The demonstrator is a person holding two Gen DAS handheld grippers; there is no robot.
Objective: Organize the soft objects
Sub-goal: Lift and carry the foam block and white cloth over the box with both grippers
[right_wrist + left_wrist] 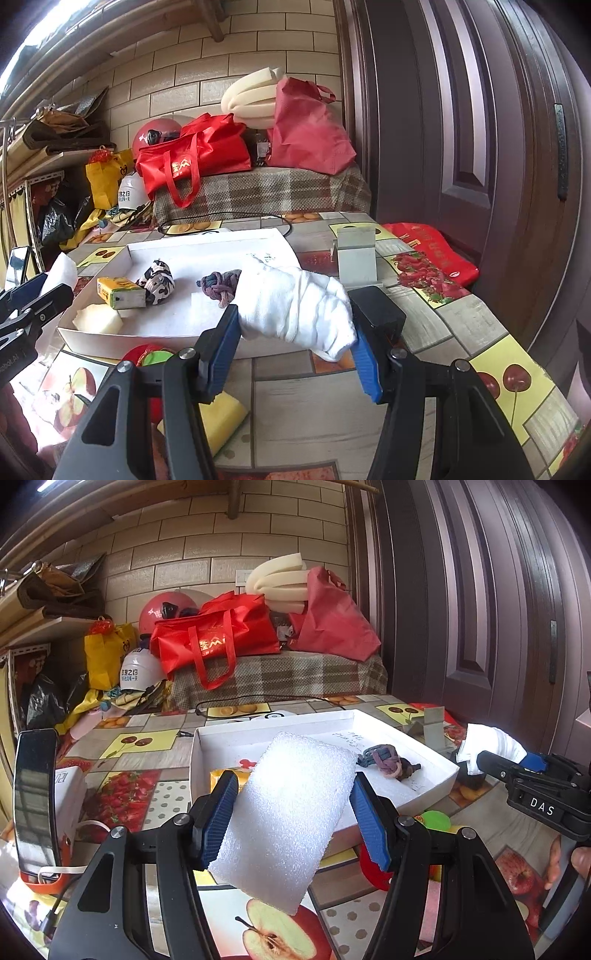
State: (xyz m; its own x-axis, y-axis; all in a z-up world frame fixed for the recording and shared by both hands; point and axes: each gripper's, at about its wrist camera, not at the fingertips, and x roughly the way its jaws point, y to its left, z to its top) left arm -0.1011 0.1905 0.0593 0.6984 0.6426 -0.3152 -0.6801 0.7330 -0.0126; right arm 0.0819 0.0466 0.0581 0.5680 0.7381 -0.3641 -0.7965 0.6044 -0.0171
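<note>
Foam sheet [284, 812] before white box [436, 771], knotted cloth [388, 762] inside

Both wrist views closely overlook the white tray [424, 764].

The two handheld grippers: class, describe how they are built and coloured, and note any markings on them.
Both are black, with angular arms pierced by triangular cut-outs and silver pivot bolts. The left gripper and the right gripper each carry two fingers faced with ribbed blue pads. Seen from the left wrist view, the right gripper's body bears white letters "DAS". No sleeve is visible.
</note>
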